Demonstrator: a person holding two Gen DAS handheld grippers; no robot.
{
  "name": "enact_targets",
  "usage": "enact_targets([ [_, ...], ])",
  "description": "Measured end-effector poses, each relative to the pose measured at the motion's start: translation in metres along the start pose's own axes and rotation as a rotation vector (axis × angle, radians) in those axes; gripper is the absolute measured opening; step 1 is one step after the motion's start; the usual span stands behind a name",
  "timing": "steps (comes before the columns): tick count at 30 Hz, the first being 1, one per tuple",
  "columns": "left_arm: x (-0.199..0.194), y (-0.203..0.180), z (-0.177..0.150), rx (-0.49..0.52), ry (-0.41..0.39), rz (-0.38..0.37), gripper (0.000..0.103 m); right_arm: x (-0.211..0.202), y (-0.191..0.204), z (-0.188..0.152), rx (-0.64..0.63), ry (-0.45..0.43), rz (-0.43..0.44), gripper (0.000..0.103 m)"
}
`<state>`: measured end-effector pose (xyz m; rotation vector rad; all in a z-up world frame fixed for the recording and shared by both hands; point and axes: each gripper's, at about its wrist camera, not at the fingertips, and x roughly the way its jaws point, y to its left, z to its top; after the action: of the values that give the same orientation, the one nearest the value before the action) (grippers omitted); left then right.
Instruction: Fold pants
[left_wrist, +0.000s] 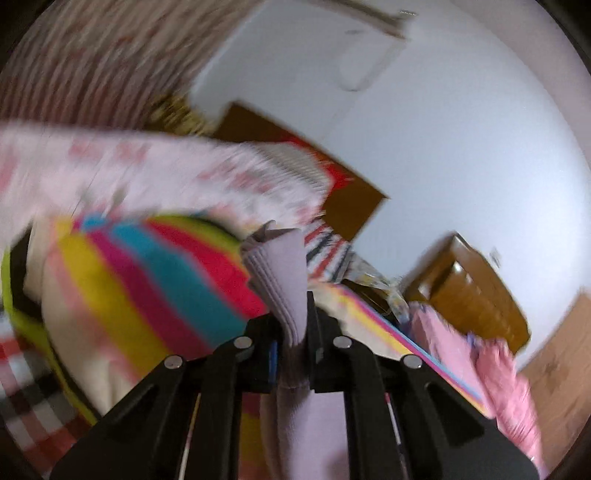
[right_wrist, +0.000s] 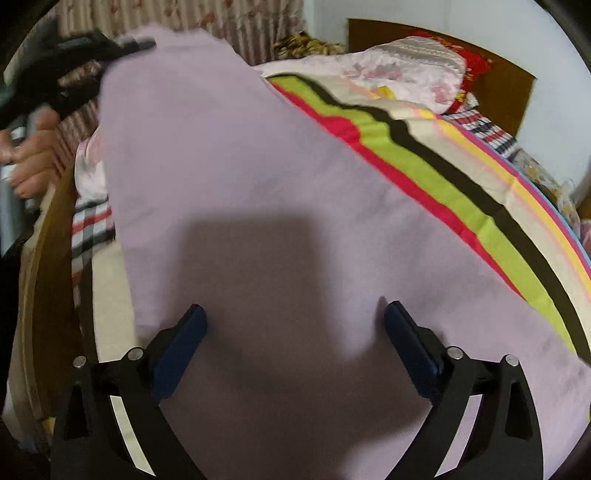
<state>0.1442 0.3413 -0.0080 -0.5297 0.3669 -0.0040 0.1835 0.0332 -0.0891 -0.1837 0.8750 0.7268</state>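
Now left gripper (left_wrist: 293, 328) clamping lilac pants (left_wrist: 280, 266), right gripper (right_wrist: 293, 325) wide open above them.

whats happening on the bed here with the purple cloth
A person is folding a pair of lilac pants on a bed covered with a striped sheet, using a handheld gripper in each hand. The left gripper is shut on a bunched end of the pants and holds it lifted off the bed. The right gripper is open, its fingers apart over the part of the pants lying flat, not gripping anything yet.
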Motion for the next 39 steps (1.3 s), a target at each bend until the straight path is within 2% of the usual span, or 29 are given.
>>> enact_targets([
  [1,-0.004,-0.022,0.001,0.051,-0.003,-0.018,0.010,-0.016,-0.009,-0.002,0.058,-0.047,0.022,0.092],
  [3,-0.012,-0.083,-0.007,0.217,-0.005,-0.060,0.010,-0.071,-0.042,-0.015,0.214,-0.203,0.036,0.093],
  [4,-0.014,-0.120,-0.019,0.323,0.000,-0.079,0.010,-0.091,-0.054,-0.023,0.266,-0.256,0.016,0.093],
  [7,-0.007,-0.188,-0.062,0.499,0.047,-0.148,0.010,-0.159,-0.096,-0.058,0.400,-0.383,-0.107,0.094],
  [10,0.017,-0.242,-0.136,0.633,0.166,-0.223,0.011,-0.216,-0.130,-0.100,0.520,-0.451,-0.215,0.094],
  [12,0.040,-0.262,-0.192,0.673,0.299,-0.286,0.017,-0.241,-0.142,-0.124,0.573,-0.467,-0.264,0.094],
  [13,0.051,-0.269,-0.223,0.680,0.398,-0.335,0.020,-0.252,-0.146,-0.137,0.590,-0.462,-0.291,0.094],
  [14,0.056,-0.273,-0.242,0.685,0.456,-0.365,0.022,-0.258,-0.147,-0.145,0.596,-0.453,-0.308,0.094],
  [16,0.055,-0.277,-0.265,0.686,0.524,-0.426,0.038,-0.263,-0.146,-0.160,0.605,-0.425,-0.330,0.094],
  [17,0.043,-0.275,-0.267,0.665,0.513,-0.482,0.057,-0.262,-0.144,-0.166,0.607,-0.412,-0.323,0.094],
  [18,0.029,-0.271,-0.262,0.638,0.472,-0.528,0.077,-0.259,-0.142,-0.170,0.609,-0.400,-0.309,0.094],
  [19,0.017,-0.266,-0.256,0.614,0.429,-0.550,0.086,-0.253,-0.138,-0.174,0.615,-0.387,-0.286,0.094],
  [20,-0.001,-0.254,-0.245,0.574,0.352,-0.564,0.098,-0.244,-0.134,-0.174,0.617,-0.376,-0.266,0.094],
  [21,-0.010,-0.245,-0.236,0.554,0.311,-0.554,0.101,-0.232,-0.130,-0.173,0.612,-0.350,-0.222,0.093],
  [22,-0.018,-0.238,-0.229,0.546,0.291,-0.523,0.101,-0.219,-0.127,-0.171,0.605,-0.331,-0.187,0.086],
  [25,-0.020,-0.196,-0.207,0.548,0.238,-0.284,0.101,-0.188,-0.111,-0.160,0.578,-0.276,-0.082,0.069],
  [27,-0.016,-0.161,-0.198,0.523,0.227,-0.103,0.100,-0.168,-0.094,-0.150,0.525,-0.236,-0.050,0.061],
  [28,-0.015,-0.146,-0.196,0.501,0.226,-0.048,0.100,-0.162,-0.086,-0.146,0.505,-0.228,-0.036,0.055],
  [30,-0.016,-0.124,-0.192,0.468,0.222,0.002,0.100,-0.153,-0.072,-0.139,0.473,-0.215,0.014,0.050],
  [32,-0.015,-0.108,-0.192,0.450,0.229,0.011,0.100,-0.142,-0.062,-0.134,0.474,-0.184,0.078,0.046],
  [33,-0.013,-0.114,-0.194,0.454,0.229,0.015,0.100,-0.136,-0.060,-0.134,0.485,-0.164,0.095,0.045],
  [36,-0.006,-0.113,-0.200,0.484,0.223,0.042,0.100,-0.123,-0.061,-0.134,0.517,-0.115,0.085,0.044],
  [39,0.002,-0.105,-0.204,0.500,0.233,0.063,0.101,-0.120,-0.071,-0.133,0.577,-0.093,0.065,0.030],
])
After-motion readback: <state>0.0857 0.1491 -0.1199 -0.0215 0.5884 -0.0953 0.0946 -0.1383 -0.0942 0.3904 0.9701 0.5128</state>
